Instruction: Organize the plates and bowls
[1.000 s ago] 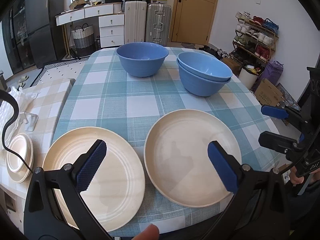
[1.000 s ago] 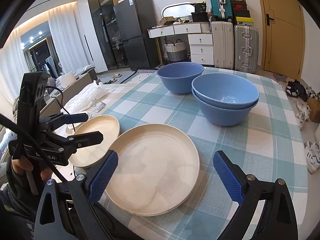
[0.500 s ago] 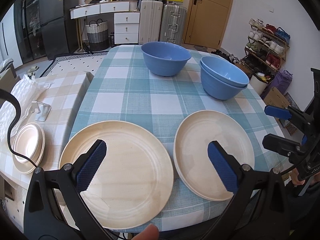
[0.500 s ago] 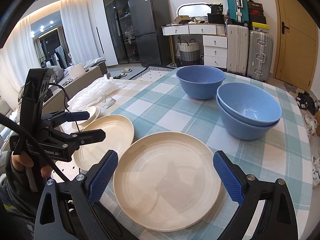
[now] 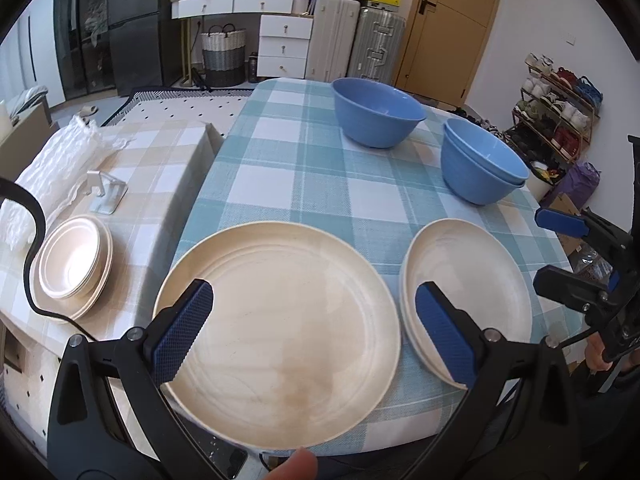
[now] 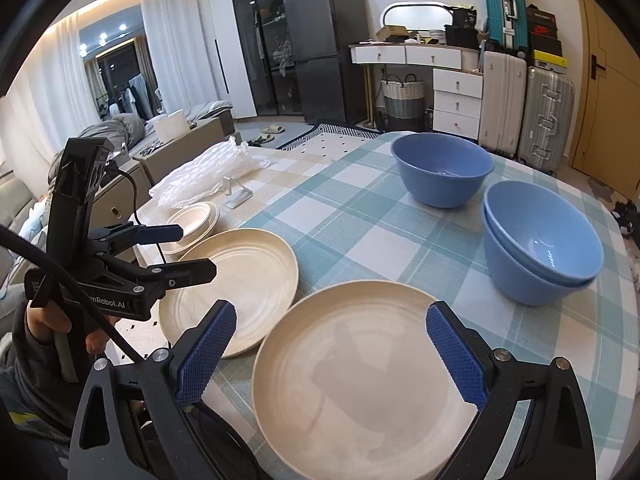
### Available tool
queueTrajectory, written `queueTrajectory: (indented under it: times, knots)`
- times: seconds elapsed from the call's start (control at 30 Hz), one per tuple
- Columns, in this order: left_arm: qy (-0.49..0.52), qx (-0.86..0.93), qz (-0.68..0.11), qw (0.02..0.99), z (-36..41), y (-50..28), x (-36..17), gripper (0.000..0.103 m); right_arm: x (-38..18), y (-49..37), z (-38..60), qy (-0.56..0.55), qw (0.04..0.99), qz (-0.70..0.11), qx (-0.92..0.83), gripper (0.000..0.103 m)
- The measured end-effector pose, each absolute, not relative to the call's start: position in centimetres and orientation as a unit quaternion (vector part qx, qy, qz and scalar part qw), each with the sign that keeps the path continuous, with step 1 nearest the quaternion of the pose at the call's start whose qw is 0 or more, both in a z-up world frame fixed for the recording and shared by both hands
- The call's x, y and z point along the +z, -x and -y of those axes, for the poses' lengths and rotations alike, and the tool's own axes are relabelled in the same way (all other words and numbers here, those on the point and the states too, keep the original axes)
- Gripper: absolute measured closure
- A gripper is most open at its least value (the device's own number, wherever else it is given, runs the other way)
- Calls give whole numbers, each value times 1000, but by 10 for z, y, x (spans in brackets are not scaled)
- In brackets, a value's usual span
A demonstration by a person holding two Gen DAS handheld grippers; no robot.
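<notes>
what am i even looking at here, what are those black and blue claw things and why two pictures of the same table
Those claws are hand-held grippers, not a robot. A person holds one in each hand, and each carries a wide-angle camera looking forward along its two blue-padded fingers. That gives two pictures of one table, each from its own gripper.

One picture is from the left gripper, the other from the right gripper. Each also catches the other off to its side. Both are open and hold nothing.

On the checked tablecloth lie a single cream plate in front of the left gripper and a small stack of cream plates in front of the right one. Farther back stand one blue bowl and two nested blue bowls. A stack of small cream dishes sits on the beige-checked surface beside the table.
</notes>
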State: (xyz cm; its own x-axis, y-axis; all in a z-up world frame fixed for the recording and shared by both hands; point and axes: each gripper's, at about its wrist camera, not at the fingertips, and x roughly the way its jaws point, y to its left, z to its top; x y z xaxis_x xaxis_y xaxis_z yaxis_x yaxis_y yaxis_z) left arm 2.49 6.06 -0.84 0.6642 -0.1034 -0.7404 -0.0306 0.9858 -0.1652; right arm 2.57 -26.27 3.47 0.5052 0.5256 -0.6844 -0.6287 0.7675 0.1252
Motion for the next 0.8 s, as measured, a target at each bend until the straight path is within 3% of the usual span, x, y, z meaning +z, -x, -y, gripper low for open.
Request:
queueTrajectory:
  times: [0.8]
  knots:
    - [148, 41, -432, 889, -161, 8, -60, 3, -2, -71, 172, 117, 818, -418, 377, 5]
